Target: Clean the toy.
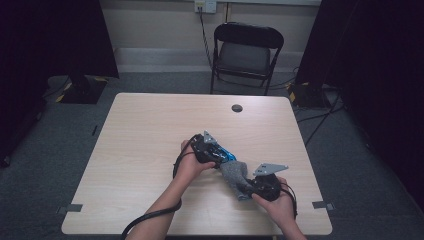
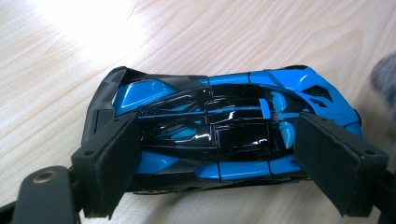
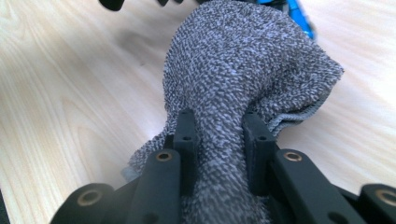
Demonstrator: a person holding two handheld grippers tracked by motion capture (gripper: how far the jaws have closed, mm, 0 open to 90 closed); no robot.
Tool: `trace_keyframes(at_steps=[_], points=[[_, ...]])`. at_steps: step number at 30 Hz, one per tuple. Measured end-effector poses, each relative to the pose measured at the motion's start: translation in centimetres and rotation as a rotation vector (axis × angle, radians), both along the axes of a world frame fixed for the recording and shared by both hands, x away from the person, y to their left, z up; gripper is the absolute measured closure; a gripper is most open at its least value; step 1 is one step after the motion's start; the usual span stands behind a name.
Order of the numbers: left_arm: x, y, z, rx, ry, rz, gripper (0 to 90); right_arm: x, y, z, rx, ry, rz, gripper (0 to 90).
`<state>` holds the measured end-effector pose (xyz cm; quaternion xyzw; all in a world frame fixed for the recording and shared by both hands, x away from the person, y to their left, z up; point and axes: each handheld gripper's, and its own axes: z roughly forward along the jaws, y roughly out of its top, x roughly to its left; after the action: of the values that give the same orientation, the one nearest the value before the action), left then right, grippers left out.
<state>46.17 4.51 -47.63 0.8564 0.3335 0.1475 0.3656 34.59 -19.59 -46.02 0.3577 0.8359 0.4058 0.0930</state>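
**Toy car and grey cloth held between two sets of fingers**

The fingers of the left gripper [image 1: 216, 151] are seen from the high view to be set around a blue toy car [image 1: 226, 156], while those of the right gripper [image 1: 255, 189] are pinched on a grey cloth [image 1: 235, 175]. Both are found near the middle of the worktop [image 1: 150, 150], toward its near edge, the car to the left of the cloth and just beside it. A hand [image 1: 190, 162] is wrapped around the left gripper and another hand [image 1: 280, 205] around the right. A small dark round fitting [image 1: 237, 108] is set in the far part of the worktop, and a black folding chair [image 1: 247, 55] stands beyond it on the floor.

In the left gripper view, the blue toy car [image 2: 224, 126] is shown lying across the frame on the pale wood, with one padded finger [image 2: 116, 163] against its left end and the other at its right end. The fingers are spread wide, and the car is clasped lengthwise between them. A corner of the grey cloth [image 2: 385, 77] is glimpsed at the right edge.

In the right gripper view, the fingers [image 3: 187, 140] are drawn narrow, and the grey cloth [image 3: 247, 70] is bunched and gripped between them, rising in a hump beyond. A sliver of the blue car [image 3: 299, 18] is seen past the far edge of the cloth.
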Motion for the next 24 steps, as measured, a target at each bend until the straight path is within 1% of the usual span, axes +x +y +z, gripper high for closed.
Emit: trace_keyframes(at_steps=[3,8,11,16,24], points=[[0.0,0.0,0.0,0.001,0.002,0.0,15.0,0.2,-1.0,0.4,0.018,-0.008,-0.034,71.2],[0.0,0.0,0.0,0.002,0.003,-0.001,15.0,1.2,-2.4,0.5,0.017,-0.014,-0.094,71.2],[0.0,0.0,0.0,0.003,0.004,-0.002,15.0,1.8,-2.6,0.3,-0.006,-0.021,-0.122,71.2],[0.0,0.0,0.0,0.0,0.001,-0.002,15.0,3.1,-2.9,-0.3,-0.039,-0.009,-0.165,71.1],[0.0,0.0,0.0,-0.001,0.0,-0.001,15.0,4.6,-3.0,-1.1,-0.056,0.008,-0.224,71.1]])
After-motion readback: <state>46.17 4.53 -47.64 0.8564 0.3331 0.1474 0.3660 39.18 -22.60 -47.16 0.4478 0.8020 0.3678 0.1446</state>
